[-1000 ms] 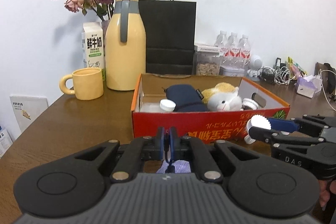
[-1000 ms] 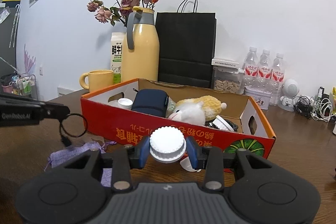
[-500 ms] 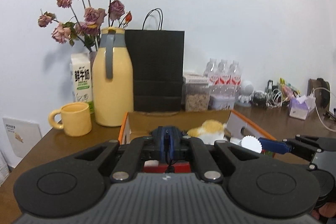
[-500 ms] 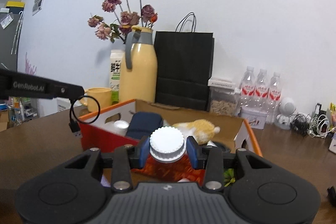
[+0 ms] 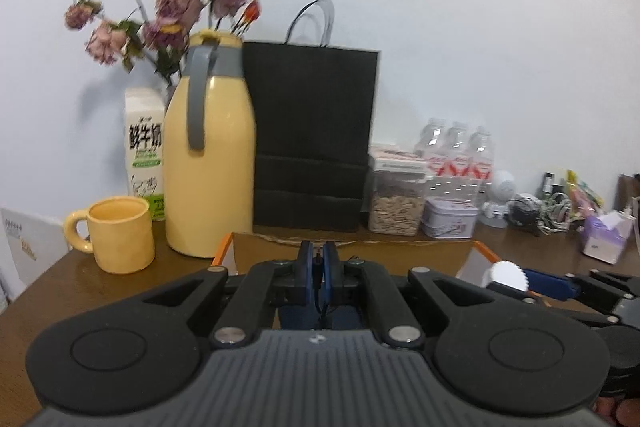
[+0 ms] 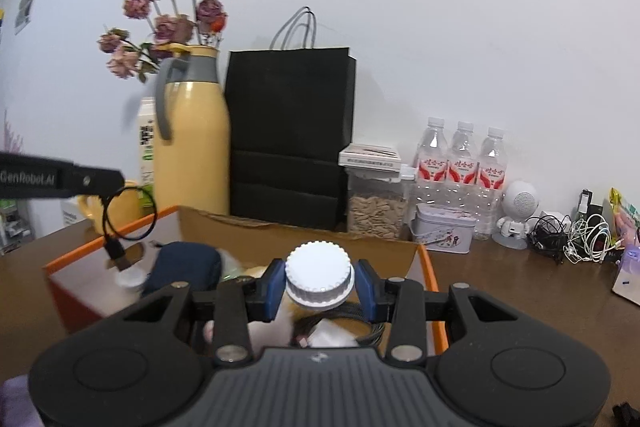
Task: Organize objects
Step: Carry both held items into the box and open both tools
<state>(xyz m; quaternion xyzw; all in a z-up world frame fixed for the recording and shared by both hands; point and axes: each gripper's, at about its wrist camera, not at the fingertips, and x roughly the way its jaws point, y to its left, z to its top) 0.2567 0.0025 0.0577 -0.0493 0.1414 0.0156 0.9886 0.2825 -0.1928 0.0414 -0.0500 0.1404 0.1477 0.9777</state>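
Observation:
An open orange cardboard box [image 6: 431, 269] sits on the brown table, holding a navy pouch [image 6: 182, 269], a plush toy and a small white-capped bottle [image 6: 129, 279]. My right gripper [image 6: 320, 285] is shut on a white ribbed-cap bottle [image 6: 319, 277], held over the box. My left gripper [image 5: 319, 269] is shut on a thin black cable; in the right wrist view its loop and plug [image 6: 120, 227] hang over the box's left end. The right gripper's cap [image 5: 508, 275] also shows at the right of the left wrist view.
Behind the box stand a yellow thermos jug [image 5: 208, 167], a yellow mug [image 5: 120, 235], a milk carton [image 5: 145, 151], a black paper bag [image 5: 312, 139], a seed jar [image 6: 376, 203], a tin [image 6: 444, 233], three water bottles [image 6: 464, 163] and tangled cables [image 6: 568, 231].
Both grippers have risen from table level in front of the box and moved forward over it, each still holding its object.

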